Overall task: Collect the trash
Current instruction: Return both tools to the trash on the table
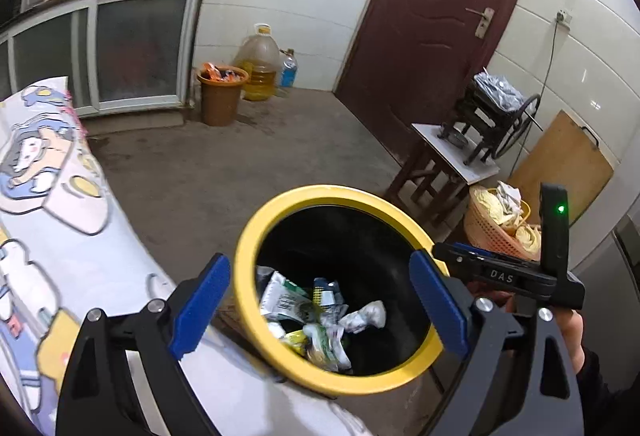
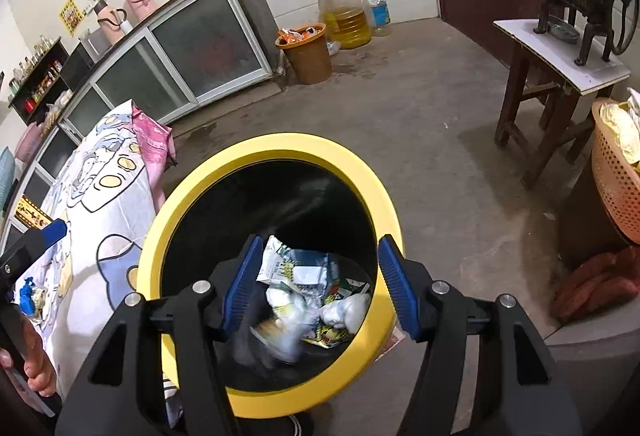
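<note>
Yellow-rimmed bin (image 1: 256, 232) stands on the floor beside the cartoon-print cloth (image 1: 52, 220). Wrappers and crumpled tissue (image 2: 308, 284) lie inside. Left gripper (image 1: 320, 306) and right gripper (image 2: 316, 288) — both above the bin mouth, jaws apart, empty.

One readable mark here: the white letters "DAS" on the black body of the right gripper (image 1: 502, 278), seen from the left wrist view. Print on the wrappers (image 2: 304, 272) inside the bin is too blurred to read.
</note>
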Motion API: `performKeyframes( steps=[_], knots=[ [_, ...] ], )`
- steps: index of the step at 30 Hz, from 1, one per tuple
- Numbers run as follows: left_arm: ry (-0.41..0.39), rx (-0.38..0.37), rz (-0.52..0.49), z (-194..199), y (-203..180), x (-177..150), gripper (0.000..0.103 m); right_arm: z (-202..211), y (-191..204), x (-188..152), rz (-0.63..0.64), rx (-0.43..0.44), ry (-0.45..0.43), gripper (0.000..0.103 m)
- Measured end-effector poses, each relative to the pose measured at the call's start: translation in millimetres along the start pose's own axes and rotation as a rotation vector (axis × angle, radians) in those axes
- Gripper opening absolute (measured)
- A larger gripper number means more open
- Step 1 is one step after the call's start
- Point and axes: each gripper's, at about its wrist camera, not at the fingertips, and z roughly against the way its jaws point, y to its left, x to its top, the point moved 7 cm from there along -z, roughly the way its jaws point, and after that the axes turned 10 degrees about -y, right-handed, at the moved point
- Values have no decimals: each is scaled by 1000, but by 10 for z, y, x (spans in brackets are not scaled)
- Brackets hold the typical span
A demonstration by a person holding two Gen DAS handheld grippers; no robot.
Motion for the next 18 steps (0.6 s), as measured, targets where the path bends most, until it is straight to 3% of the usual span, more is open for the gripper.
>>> performKeyframes(
  steps=[4,8,13,18],
  knots=[
    [-41,49,8,374,298,4,88,77,129,20,7,42,-15,57],
    [-107,100,-3,944,695,3,88,163,513,75,67,152,-45,57],
    [-183,193,10,1821,1290,-65,89,290,1326,87,215,334,-73,57],
    [-215,387,13,2674,1926,-166,93,354,2408,25,334,549,-77,60]
  ],
)
